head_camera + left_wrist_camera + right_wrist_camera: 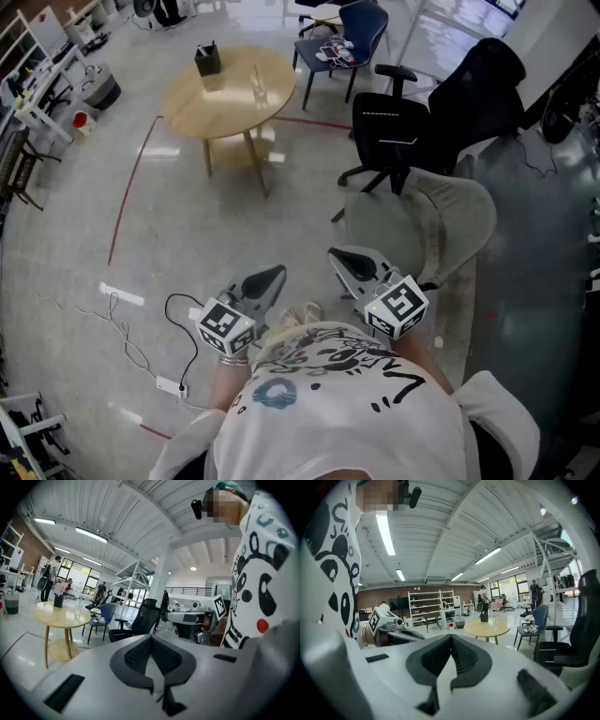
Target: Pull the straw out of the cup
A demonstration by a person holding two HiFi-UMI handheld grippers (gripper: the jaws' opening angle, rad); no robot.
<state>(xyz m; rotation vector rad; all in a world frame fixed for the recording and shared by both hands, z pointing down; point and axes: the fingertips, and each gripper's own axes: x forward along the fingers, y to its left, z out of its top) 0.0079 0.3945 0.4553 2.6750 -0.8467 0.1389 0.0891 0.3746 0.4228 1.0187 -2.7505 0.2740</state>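
Note:
A clear cup [257, 89] stands on the round wooden table [225, 94] far ahead of me; a thin straw seems to rise from it, too small to be sure. The cup [77, 609] shows small in the left gripper view, and the cup [493, 620] also in the right gripper view. Both grippers are held close to my body, far from the table. My left gripper [267, 279] is shut with nothing in it, its pads pressed together [151, 639]. My right gripper [345, 260] is shut and empty too [451, 639].
A black box [207, 58] stands on the table's far side. A black office chair [394, 131] and a grey chair [441, 220] stand to the right, a blue chair [352, 37] behind. A white cable and socket strip [169, 382] lie on the floor at my left.

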